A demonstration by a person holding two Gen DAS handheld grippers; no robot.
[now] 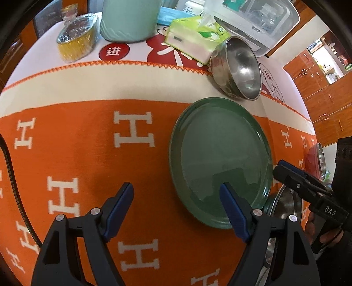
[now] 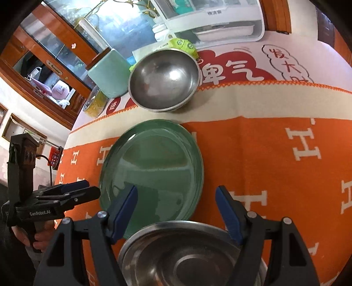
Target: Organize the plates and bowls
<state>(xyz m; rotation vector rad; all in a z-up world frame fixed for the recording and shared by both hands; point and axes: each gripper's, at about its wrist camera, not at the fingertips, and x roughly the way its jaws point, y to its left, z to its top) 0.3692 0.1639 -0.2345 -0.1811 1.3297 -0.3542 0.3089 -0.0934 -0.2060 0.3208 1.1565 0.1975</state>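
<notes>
Orange cloth [image 1: 88,154] patterned with white H letters is covering the table, and a green plate [image 1: 220,160] is lying flat on it. Beyond the plate, steel bowls [image 2: 162,81] are sitting nested, touching a green tissue pack [image 1: 193,37] at the cloth's stitched edge. Nearer the person, a shallow steel dish [image 2: 182,257] is sitting just beside the plate's near rim. The left gripper [image 1: 178,193] is hanging over the plate's left edge, jaws wide apart and holding nothing, one blue pad above the plate and the other above bare cloth. The right gripper [image 2: 176,195] is hovering over the steel dish and the plate's near edge, jaws likewise wide and empty. A pale green canister [image 1: 129,19] and a glass jar [image 1: 77,37] are standing at the back.
</notes>
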